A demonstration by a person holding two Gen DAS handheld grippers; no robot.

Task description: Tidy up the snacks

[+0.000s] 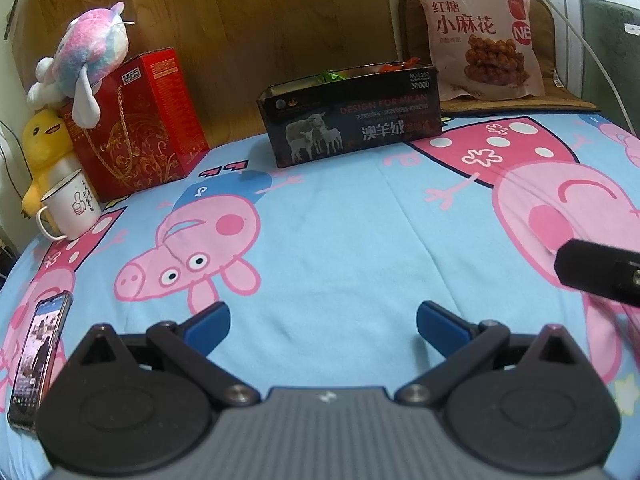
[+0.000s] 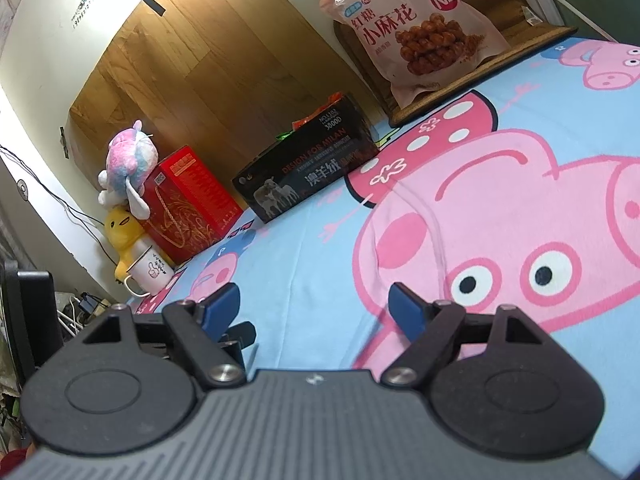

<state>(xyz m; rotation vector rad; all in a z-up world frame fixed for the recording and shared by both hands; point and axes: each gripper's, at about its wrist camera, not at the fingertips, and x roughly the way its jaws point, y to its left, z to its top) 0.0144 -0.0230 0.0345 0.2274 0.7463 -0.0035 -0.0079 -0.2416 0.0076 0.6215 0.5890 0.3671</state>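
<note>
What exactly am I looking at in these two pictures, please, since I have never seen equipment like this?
These are two hand-held grippers, each carrying a camera that looks along its fingers. One picture comes from the left gripper, the other from the right gripper. Both are open and hold nothing. Below them is a cartoon-pig bedsheet. At the far side stand a dark box with wrapped snacks showing inside, a pink snack bag, a red gift box, plush toys, a white mug and a phone.

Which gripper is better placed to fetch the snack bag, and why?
Probably the right gripper: open, empty, on the snack bag's side. The left gripper, also open, faces the black box.
</note>
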